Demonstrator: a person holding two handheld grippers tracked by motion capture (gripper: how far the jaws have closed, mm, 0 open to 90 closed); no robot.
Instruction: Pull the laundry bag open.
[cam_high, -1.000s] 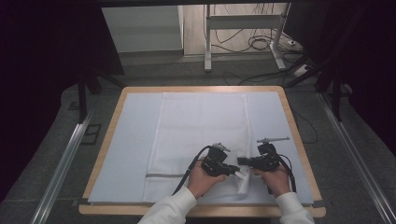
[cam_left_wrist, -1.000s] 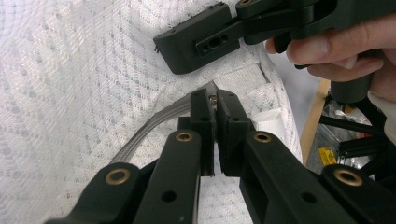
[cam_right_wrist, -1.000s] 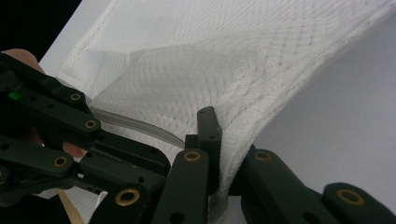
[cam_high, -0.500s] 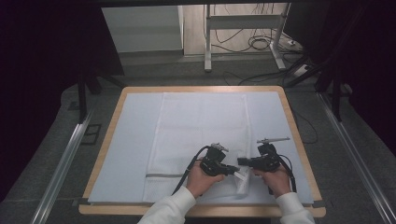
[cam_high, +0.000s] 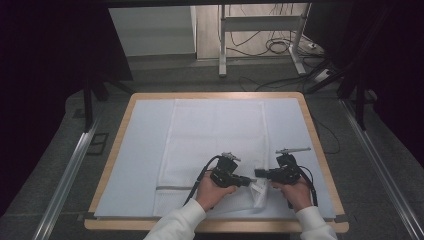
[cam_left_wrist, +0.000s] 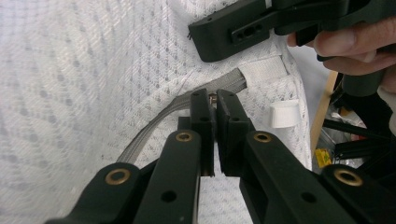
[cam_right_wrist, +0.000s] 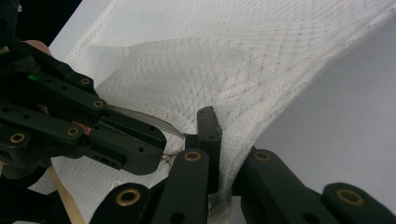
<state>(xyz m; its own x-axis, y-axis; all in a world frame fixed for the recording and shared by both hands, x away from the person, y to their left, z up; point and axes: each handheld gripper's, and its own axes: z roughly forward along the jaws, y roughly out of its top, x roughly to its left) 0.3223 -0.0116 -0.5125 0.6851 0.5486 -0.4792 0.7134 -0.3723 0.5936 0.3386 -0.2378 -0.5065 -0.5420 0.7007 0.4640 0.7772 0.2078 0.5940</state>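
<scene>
The left hand-held gripper (cam_left_wrist: 214, 100) pinches the zipper pull (cam_left_wrist: 213, 97) of the mesh bag (cam_high: 215, 145) on the tabletop (cam_high: 125, 165); the right hand-held gripper (cam_right_wrist: 219, 135) clamps the mesh. Pulling askew could snag the zipper (cam_left_wrist: 187, 105) or slip the tiny pull.

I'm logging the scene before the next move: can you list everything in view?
Mesh bag: one, white, flat on the mat's middle, near-right corner lifted.
Zipper: one, grey, along the bag's near end; its pull sits between the left gripper's jaws.
Tab: one, white, on the bag by the zipper's end.
Mat: one, pale blue, covering the tabletop.
Table: one, wooden rim.
Cables: several, dark, on the floor beyond the table.
Left gripper: one, black, shut on the zipper pull.
Right gripper: one, black, shut on the mesh bag's corner.
Hands: two, white sleeves.
</scene>
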